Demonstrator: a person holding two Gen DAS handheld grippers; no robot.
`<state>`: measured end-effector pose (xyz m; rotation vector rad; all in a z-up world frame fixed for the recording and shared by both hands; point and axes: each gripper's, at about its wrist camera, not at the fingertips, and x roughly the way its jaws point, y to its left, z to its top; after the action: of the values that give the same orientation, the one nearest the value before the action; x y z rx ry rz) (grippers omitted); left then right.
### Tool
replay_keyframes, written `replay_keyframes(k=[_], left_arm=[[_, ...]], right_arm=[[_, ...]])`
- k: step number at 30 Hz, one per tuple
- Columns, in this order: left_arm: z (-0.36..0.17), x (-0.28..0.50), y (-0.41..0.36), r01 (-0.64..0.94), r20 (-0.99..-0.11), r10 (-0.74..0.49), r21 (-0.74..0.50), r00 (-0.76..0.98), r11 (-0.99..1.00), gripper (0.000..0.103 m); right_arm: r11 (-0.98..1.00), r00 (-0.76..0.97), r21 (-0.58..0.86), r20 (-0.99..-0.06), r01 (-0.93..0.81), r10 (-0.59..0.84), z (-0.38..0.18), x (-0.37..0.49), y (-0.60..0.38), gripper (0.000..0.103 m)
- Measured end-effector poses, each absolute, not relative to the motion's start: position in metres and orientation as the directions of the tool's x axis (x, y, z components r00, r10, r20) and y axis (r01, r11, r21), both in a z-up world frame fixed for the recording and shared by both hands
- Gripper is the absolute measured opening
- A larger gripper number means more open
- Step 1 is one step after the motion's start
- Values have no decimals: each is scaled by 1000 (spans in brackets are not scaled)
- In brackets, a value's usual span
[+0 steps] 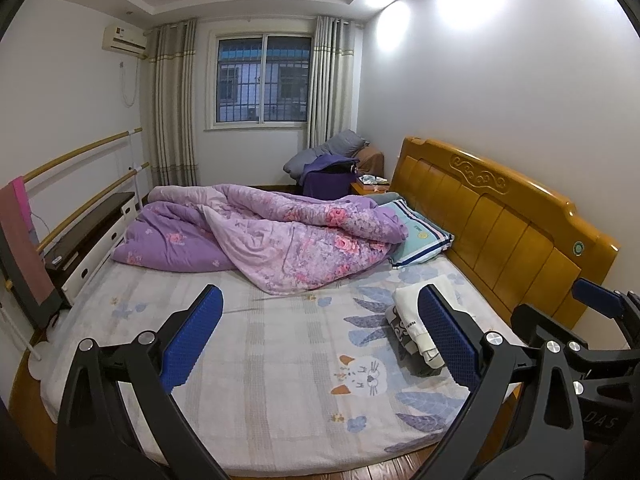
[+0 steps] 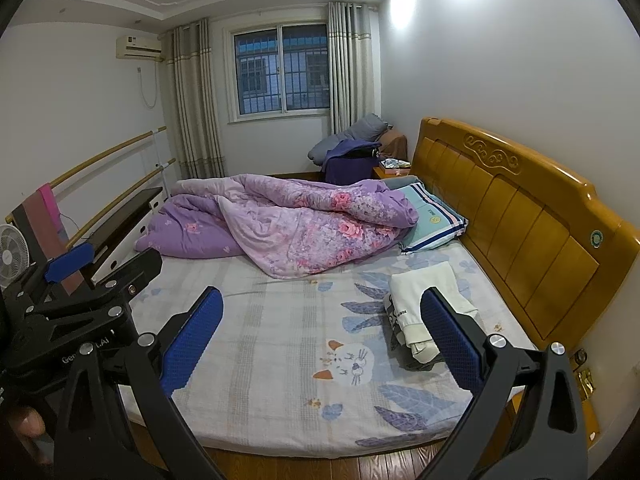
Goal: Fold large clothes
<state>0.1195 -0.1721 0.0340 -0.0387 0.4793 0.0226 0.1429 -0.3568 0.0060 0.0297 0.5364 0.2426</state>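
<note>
A folded stack of clothes, cream on top with a printed grey piece under it (image 1: 416,320), lies on the bed's right side near the headboard; it also shows in the right wrist view (image 2: 424,312). My left gripper (image 1: 320,336) is open and empty, held above the near part of the bed. My right gripper (image 2: 320,336) is open and empty, also above the near bed, with its right finger (image 2: 452,344) in front of the stack. The right gripper shows at the right edge of the left wrist view (image 1: 596,304); the left gripper shows at the left of the right wrist view (image 2: 72,260).
The bed sheet (image 1: 280,360) has a cat and leaf print. A rumpled purple floral quilt (image 1: 280,240) and a striped pillow (image 1: 420,236) lie at the far side. A wooden headboard (image 1: 500,224) stands right. A dark bench (image 1: 88,232) and rails stand left; a fan (image 2: 12,256) too.
</note>
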Motion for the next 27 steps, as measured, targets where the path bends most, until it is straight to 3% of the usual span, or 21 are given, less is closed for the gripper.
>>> replay_keyframes(k=[27], left_arm=[[33, 127, -175, -34, -457, 21, -22, 889, 999, 98]], right_arm=[[969, 828, 94, -506, -226, 243, 5, 147, -357, 95]])
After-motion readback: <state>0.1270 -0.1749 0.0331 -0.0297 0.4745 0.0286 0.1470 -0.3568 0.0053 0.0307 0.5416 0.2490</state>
